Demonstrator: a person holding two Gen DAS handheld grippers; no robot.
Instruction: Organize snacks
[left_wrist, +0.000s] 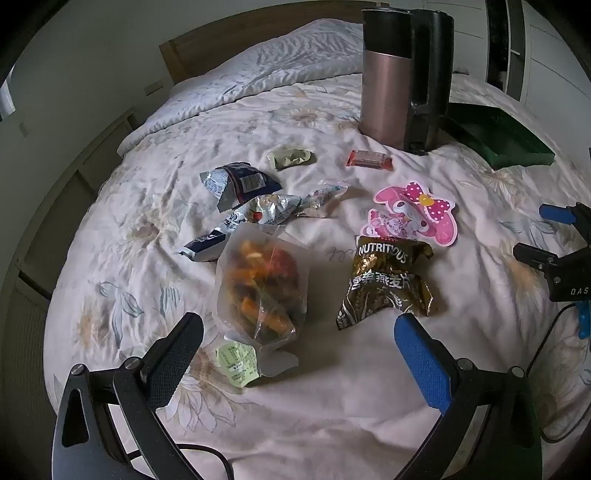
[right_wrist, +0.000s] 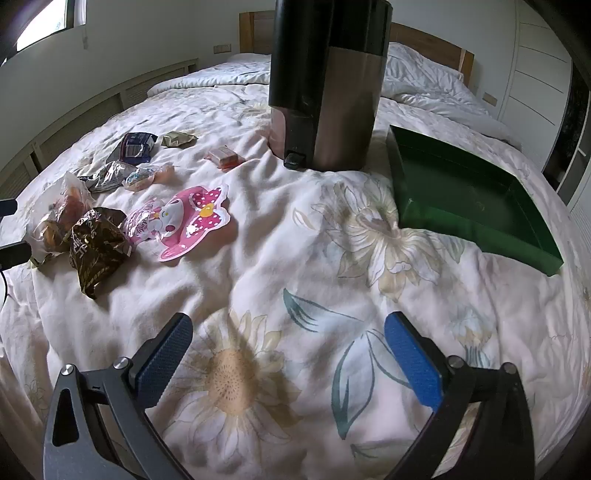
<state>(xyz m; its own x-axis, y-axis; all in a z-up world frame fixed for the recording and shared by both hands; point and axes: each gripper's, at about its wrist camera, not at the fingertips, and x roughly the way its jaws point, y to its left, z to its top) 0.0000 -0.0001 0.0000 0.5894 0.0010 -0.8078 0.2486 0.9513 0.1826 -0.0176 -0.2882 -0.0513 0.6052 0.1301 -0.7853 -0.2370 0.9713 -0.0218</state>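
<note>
Several snack packets lie on a floral bedspread. A clear bag of mixed snacks (left_wrist: 264, 286) lies just ahead of my open, empty left gripper (left_wrist: 299, 326). Right of it lie a gold "Nutritious" packet (left_wrist: 386, 282) and a pink character pouch (left_wrist: 415, 212). Silver and blue packets (left_wrist: 242, 201), a small green packet (left_wrist: 291, 157) and a red bar (left_wrist: 369, 159) lie farther back. My right gripper (right_wrist: 288, 326) is open and empty over bare bedspread; it also shows in the left wrist view (left_wrist: 543, 236). The pink pouch (right_wrist: 184, 221), gold packet (right_wrist: 98, 247) and an empty green tray (right_wrist: 476, 225) show in the right wrist view.
A tall pink-and-black pedal bin (left_wrist: 402, 74) stands on the bed behind the snacks, left of the green tray (left_wrist: 506, 138). A crumpled duvet (left_wrist: 277, 62) and wooden headboard (right_wrist: 428, 40) are at the back. Wardrobe doors (right_wrist: 535, 66) stand to the right.
</note>
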